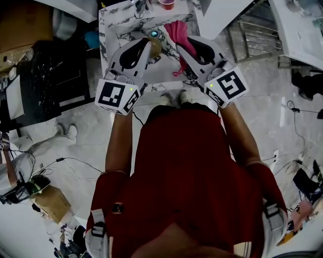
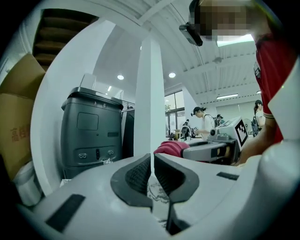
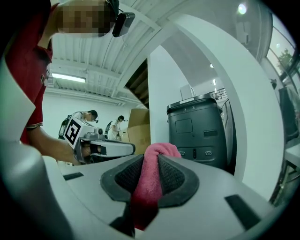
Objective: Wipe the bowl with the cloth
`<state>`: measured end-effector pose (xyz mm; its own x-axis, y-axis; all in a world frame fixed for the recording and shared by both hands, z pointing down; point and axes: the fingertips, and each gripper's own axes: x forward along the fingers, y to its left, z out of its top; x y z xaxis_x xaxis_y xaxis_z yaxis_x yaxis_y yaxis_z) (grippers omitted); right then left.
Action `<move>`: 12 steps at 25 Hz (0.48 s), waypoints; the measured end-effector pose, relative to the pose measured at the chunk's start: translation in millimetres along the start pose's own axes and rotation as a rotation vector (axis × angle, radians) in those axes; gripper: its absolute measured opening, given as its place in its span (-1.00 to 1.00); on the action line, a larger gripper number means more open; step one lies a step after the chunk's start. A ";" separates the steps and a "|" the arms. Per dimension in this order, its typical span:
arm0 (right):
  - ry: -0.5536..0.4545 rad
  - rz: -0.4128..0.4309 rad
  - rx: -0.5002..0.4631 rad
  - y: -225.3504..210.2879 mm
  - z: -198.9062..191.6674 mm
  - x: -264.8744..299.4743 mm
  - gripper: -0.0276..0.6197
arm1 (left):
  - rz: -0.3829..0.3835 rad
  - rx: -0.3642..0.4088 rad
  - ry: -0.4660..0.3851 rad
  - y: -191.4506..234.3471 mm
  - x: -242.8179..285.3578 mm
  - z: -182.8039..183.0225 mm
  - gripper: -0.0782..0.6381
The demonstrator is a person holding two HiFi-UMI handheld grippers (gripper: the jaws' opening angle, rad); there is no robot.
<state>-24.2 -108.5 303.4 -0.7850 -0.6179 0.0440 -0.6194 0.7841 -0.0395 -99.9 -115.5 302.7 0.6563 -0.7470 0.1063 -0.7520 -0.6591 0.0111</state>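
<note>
A tan bowl (image 1: pixel 155 48) sits at the tip of my left gripper (image 1: pixel 148 44) over the marble table (image 1: pixel 118 22). In the left gripper view the left gripper (image 2: pixel 152 157) has its jaws almost together. Only a thin pale slit shows between the pads, and the bowl is hidden there. I cannot tell whether they pinch its rim. My right gripper (image 1: pixel 179 43) is shut on a pink cloth (image 1: pixel 177 31) just right of the bowl. The cloth (image 3: pixel 149 183) bulges up between the right gripper's (image 3: pixel 151 157) pads. The cloth (image 2: pixel 171 147) also shows past the left jaws.
A red cup (image 1: pixel 166 4) and a small teal-lit device (image 1: pixel 154 34) stand further back on the table. A dark grey bin (image 2: pixel 91 131) and a cardboard box (image 2: pixel 14 126) stand beyond it. Cables and gear lie on the floor (image 1: pixel 65 161).
</note>
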 end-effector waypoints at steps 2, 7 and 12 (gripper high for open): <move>-0.015 0.004 -0.002 3.6 5.8 -3.4 -0.64 | 0.004 -0.004 -0.033 -3.0 -5.3 9.8 -0.73; -0.048 0.014 -0.007 13.1 19.1 -10.8 -0.65 | 0.014 -0.003 -0.089 -10.3 -16.4 27.5 -0.76; -0.069 0.028 -0.020 21.6 27.7 -15.5 -0.64 | 0.016 -0.002 -0.137 -16.0 -25.3 40.8 -0.76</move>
<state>-25.7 -83.7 274.2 -0.8010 -0.5981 -0.0259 -0.5978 0.8014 -0.0199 -102.0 -89.6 259.3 0.6464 -0.7624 -0.0303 -0.7625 -0.6469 0.0123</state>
